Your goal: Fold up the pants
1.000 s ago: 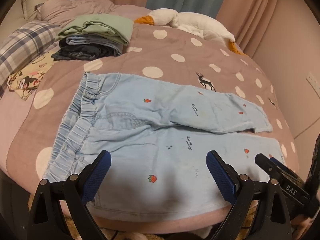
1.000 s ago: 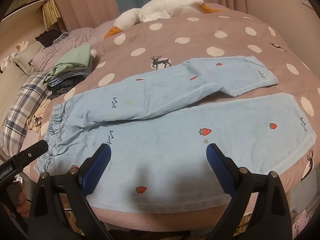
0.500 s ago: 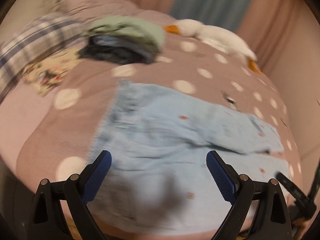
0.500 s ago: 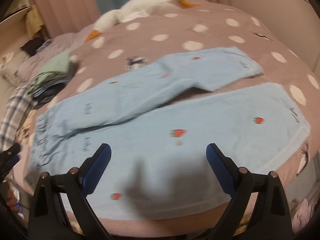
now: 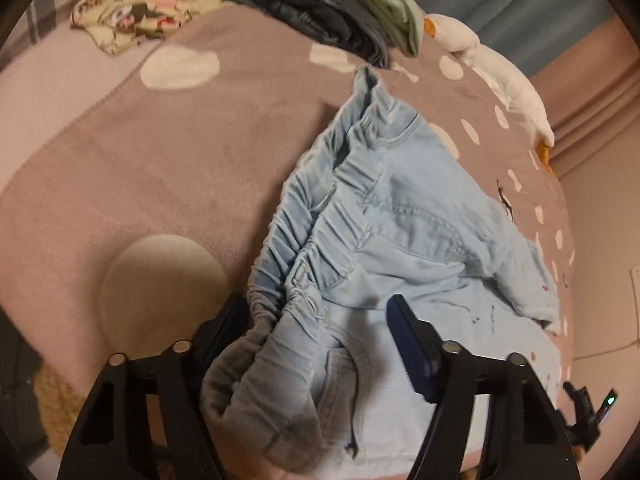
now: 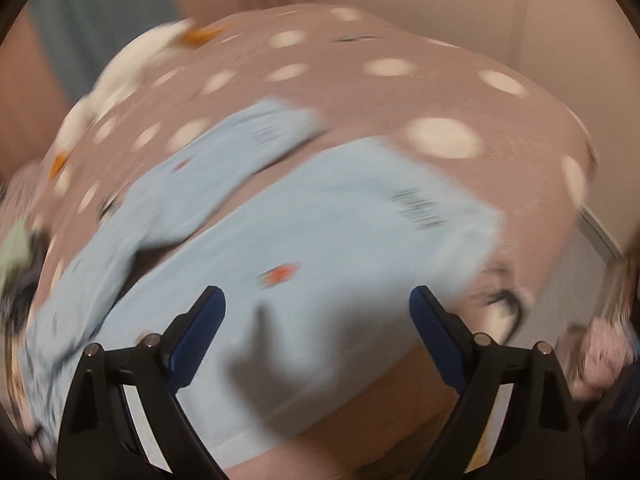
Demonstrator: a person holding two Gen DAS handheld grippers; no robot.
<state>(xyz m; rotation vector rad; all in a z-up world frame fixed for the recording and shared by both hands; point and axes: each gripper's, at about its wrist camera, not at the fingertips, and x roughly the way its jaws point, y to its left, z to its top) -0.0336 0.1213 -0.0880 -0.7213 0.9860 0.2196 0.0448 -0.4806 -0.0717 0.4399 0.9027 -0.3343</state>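
dotted blanket (image 5: 152, 168), pants (image 5: 400, 240) lengthwise along bed edge — waistband between left tongs (image 5: 316, 328)

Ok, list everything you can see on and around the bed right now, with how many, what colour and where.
pants: one, light blue with small red strawberries, spread across the blanket, waistband at the near edge
blanket: one, mauve with cream dots, covering the bed
folded clothes: one stack, green on top of grey and dark blue, far end of the blanket
goose plush: one, white with orange, far side by the curtains
printed cloth: one, cream with cartoon figures, far left
curtains: teal and pink, behind the bed
left gripper: black with blue pads, waistband corner between its open fingers
right gripper: black with blue pads, open above the near leg
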